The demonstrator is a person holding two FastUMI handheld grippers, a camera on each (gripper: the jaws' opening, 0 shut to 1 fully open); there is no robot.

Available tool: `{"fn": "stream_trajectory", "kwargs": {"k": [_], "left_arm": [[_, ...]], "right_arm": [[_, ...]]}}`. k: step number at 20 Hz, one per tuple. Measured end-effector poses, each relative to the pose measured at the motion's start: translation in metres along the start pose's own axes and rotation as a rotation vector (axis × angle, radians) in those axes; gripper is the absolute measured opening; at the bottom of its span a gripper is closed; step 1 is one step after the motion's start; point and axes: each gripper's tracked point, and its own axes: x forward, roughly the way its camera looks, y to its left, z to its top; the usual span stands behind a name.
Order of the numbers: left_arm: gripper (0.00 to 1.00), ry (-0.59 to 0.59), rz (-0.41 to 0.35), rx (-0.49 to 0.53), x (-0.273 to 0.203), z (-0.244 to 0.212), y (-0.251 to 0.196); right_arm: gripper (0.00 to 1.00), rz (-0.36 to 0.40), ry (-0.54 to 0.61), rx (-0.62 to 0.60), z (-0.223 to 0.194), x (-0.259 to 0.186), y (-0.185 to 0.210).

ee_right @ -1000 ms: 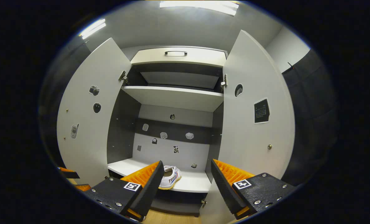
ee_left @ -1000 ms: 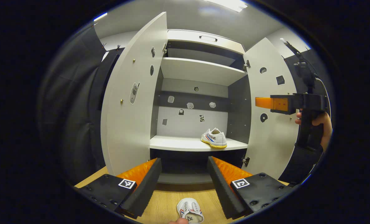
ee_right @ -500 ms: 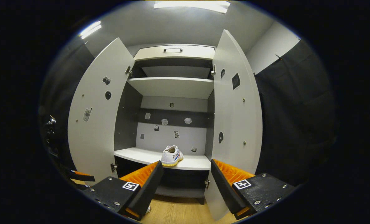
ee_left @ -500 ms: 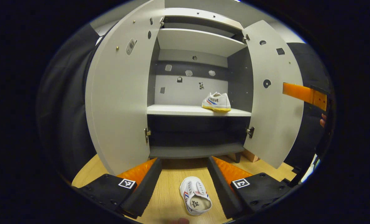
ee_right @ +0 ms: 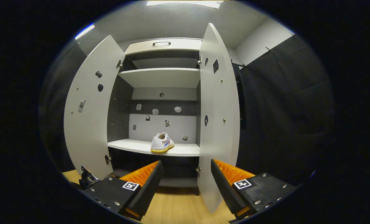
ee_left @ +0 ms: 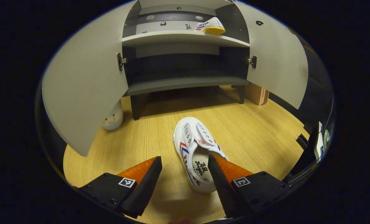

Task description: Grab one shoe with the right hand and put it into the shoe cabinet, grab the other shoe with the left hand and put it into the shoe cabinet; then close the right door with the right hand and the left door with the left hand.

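Left gripper view: left gripper [ee_left: 185, 174] at bottom centre, angled down at the wooden floor [ee_left: 259, 137]. Fingers spread wide, nothing between the pads. The floor shoe [ee_left: 199, 154] lies just below frame centre, toe toward the cabinet, opening toward the camera. White canvas upper, two rows of metal eyelets without laces, red and blue stripes along the side, dark print on the insole, pale yellowish sole edge. Its heel end sits in the gap between the fingers; the finger on the right of the frame overlaps the heel side in the picture, contact cannot be told.

Shoe cabinet [ee_left: 185, 81] fills the upper half, both doors swung open: left door [ee_left: 82, 90] at left of frame, right door [ee_left: 278, 65] at upper right. The second shoe [ee_left: 210, 26] stands on the white shelf [ee_left: 172, 36] at top centre, same white upper, stripes, yellow sole. A small white plush toy [ee_left: 112, 118] sits on the floor at the left door's lower edge. A cardboard box [ee_left: 255, 94] lies beside the cabinet's leg, right of centre.

Right gripper view: right gripper [ee_right: 185, 183] at bottom centre, level, facing the cabinet. Fingers spread, empty. The second shoe on the shelf is at frame centre, heel toward the camera. Right door seen nearly edge-on just right of centre.
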Motion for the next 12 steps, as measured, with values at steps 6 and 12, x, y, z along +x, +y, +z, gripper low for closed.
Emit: {"fn": "stream_trajectory", "kwargs": {"k": [6,12], "left_arm": [[0.99,-0.018,0.032,-0.057,0.052,0.008,0.019],[0.98,-0.076,0.036,-0.105,0.086,0.019,0.026]], "right_arm": [[0.94,-0.011,0.020,0.013,-0.001,-0.002,-0.009],[0.94,-0.027,0.041,0.014,-0.003,-0.001,-0.019]]}}
